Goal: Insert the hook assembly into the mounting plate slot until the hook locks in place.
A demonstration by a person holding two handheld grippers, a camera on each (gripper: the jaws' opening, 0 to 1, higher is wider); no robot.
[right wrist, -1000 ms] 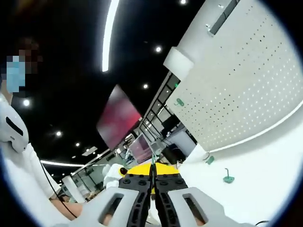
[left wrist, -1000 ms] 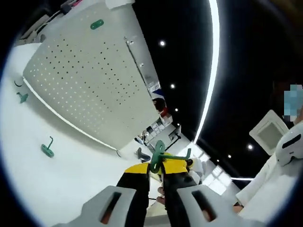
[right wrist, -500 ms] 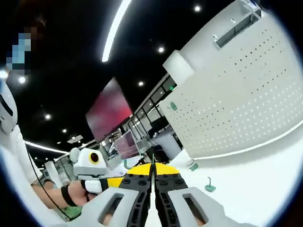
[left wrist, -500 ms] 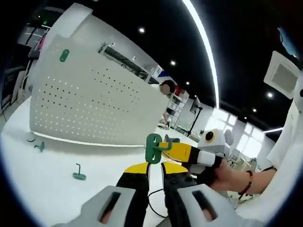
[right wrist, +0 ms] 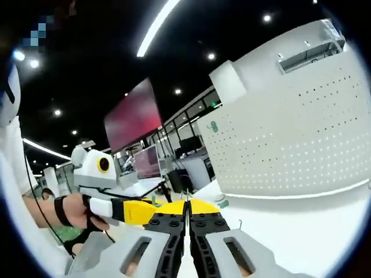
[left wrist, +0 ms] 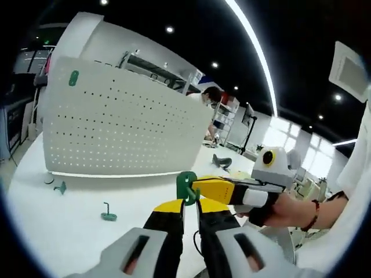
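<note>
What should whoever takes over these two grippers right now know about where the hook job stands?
Left gripper: jaws nearly together; cannot tell whether they grip the green hook at their tips. The right gripper reaches that same hook.
Right gripper, own view: shut, nothing visible between the jaws.
White pegboard stands upright on the white table; one green hook already hangs near its top corner.
Spare hooks lie on the table.
Left: carry this hook to the board and seat it.
</note>
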